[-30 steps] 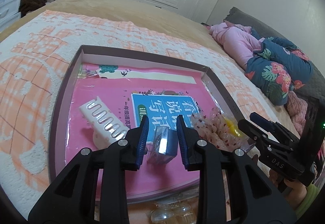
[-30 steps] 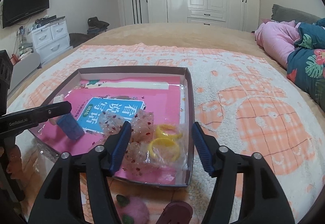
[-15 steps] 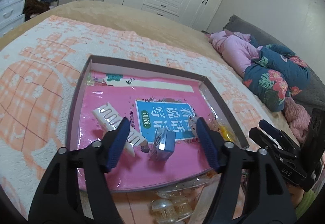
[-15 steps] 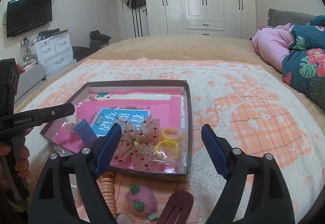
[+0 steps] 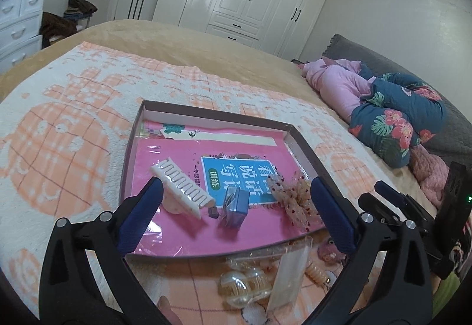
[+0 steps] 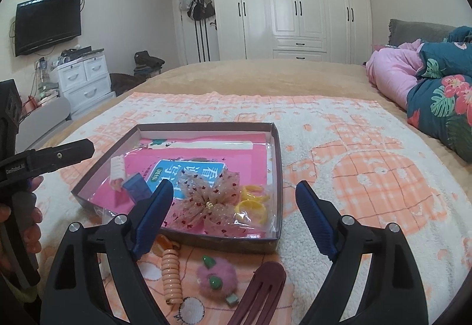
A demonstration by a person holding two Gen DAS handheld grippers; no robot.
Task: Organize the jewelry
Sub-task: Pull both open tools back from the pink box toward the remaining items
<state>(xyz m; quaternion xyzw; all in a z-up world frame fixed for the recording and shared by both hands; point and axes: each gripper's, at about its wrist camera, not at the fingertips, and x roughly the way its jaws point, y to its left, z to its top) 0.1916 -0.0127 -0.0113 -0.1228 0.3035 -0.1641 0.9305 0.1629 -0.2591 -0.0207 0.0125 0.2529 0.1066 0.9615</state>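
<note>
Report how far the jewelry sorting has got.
Partly done. Already in the box: white comb clip, blue clip, sheer bow, yellow rings. In hand: nothing; the left gripper and right gripper have just been opening, with nothing between their pads. Left on the blanket: coil tie, pink pompom clip, maroon clip, clear clips.

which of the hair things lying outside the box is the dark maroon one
The maroon hair clip, a flat pronged clip at the near edge. The others outside the box are a peach spiral tie and a fluffy pink clip.
</note>
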